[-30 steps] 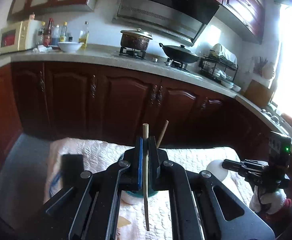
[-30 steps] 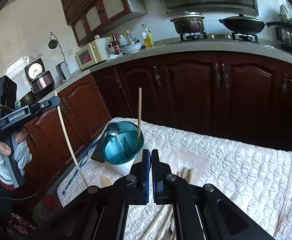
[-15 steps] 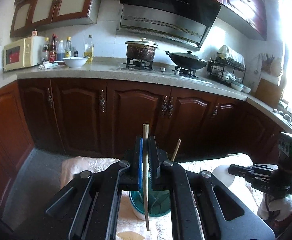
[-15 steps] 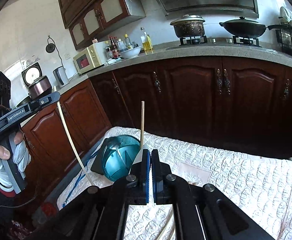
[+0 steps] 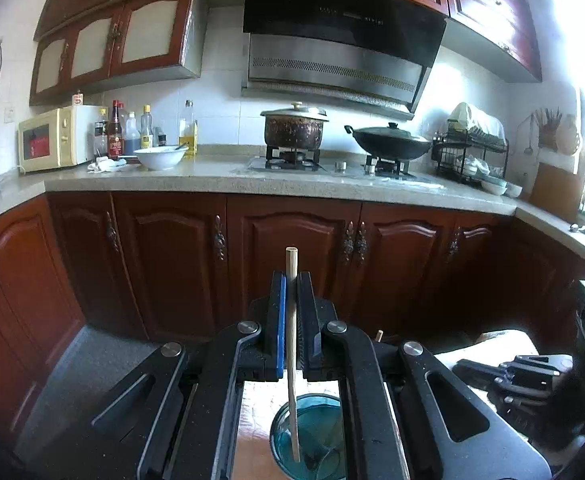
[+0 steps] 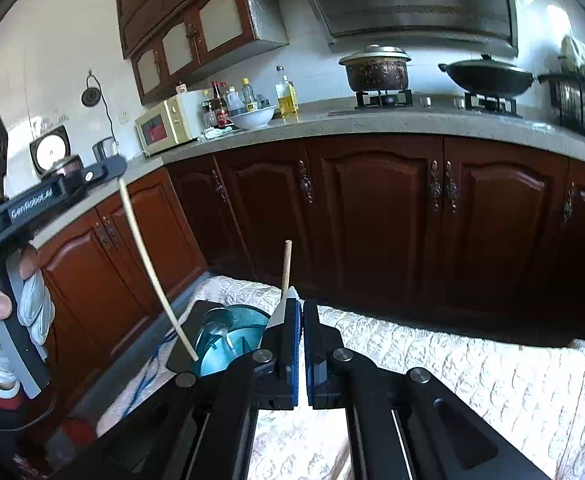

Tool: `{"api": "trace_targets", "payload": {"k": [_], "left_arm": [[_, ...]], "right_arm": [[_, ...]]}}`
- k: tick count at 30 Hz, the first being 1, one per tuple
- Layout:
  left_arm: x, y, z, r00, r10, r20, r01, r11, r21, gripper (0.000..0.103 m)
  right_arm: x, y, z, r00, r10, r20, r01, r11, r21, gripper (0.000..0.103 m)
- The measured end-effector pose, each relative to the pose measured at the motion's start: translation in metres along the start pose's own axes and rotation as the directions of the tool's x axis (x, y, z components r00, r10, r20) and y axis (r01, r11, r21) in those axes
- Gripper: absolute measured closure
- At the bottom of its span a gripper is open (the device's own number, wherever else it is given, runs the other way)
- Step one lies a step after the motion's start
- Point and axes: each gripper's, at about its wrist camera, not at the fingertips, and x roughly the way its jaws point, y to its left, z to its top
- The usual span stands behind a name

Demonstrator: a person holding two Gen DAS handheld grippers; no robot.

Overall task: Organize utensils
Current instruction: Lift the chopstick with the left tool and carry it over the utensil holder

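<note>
Holding: the left gripper [image 5: 291,280] is pinched on a pale wooden chopstick [image 5: 292,360], which stands nearly upright between its pads — the top end pokes above the jaws, the lower end hangs down over the teal cup [image 5: 316,436].
Chopstick tip: in the right wrist view the same stick slants down from the left gripper [image 6: 108,168] and ends at the near rim of the cup [image 6: 228,340]; whether it touches the rim cannot be told.
Right gripper: its fingers [image 6: 301,308] are pressed together with nothing between them, pointing over the quilted cloth just beside the cup.
Cup contents: a metal spoon [image 6: 216,322] leans inside, bowl end up, and a second chopstick [image 6: 286,264] stands in it, rising past the right gripper's left finger.
Cup position: on the pale quilted cloth [image 6: 452,360] covering the bench, near its left end, next to a flat black object [image 6: 188,336] and a blue cable.
Hand: a gloved hand [image 6: 8,320] grips the handle of the left gripper at the left edge of the right wrist view.
Background: dark red cabinets [image 5: 292,248], a stone counter with a microwave [image 5: 56,136], bottles, a white bowl — further along, a lidded pot [image 5: 294,128] and a wok [image 5: 392,144] on the stove.
</note>
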Motion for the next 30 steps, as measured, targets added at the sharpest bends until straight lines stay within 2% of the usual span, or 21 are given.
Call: {"api": "trace_targets", "payload": {"k": [10, 15, 21, 24, 27, 29, 30], "left_arm": [[0.033, -0.008, -0.043, 0.997, 0.063, -0.036, -0.062, 0.998, 0.029, 0.099], [0.040, -0.004, -0.064, 0.995, 0.060, -0.084, -0.059, 0.998, 0.010, 0.099], [0.048, -0.007, -0.090, 0.988, 0.046, -0.150, -0.048, 0.999, -0.012, 0.099], [0.046, -0.007, -0.096, 0.986, 0.059, -0.153, -0.062, 0.998, -0.012, 0.099], [0.048, -0.003, -0.097, 0.981, 0.036, -0.193, -0.047, 0.998, -0.052, 0.098], [0.045, -0.002, -0.097, 0.980, 0.037, -0.198, -0.050, 0.997, -0.062, 0.092], [0.042, -0.002, -0.096, 0.980, 0.035, -0.194, -0.049, 0.996, -0.068, 0.080]], "right_arm": [[0.040, 0.013, -0.008, 0.993, -0.112, 0.027, 0.113, 0.993, -0.027, 0.101], [0.062, 0.025, -0.018, 0.994, -0.110, -0.015, 0.109, 0.993, -0.053, 0.101], [0.084, 0.031, -0.045, 0.990, -0.071, -0.121, 0.062, 0.995, -0.077, 0.101], [0.097, 0.027, -0.058, 0.981, -0.032, -0.190, 0.023, 0.999, -0.049, 0.101], [0.096, 0.021, -0.063, 0.979, 0.014, -0.204, -0.015, 1.000, -0.004, 0.101], [0.094, 0.016, -0.063, 0.977, 0.042, -0.211, -0.034, 0.999, 0.038, 0.098], [0.091, 0.014, -0.064, 0.977, 0.045, -0.206, -0.036, 0.998, 0.049, 0.091]]}}
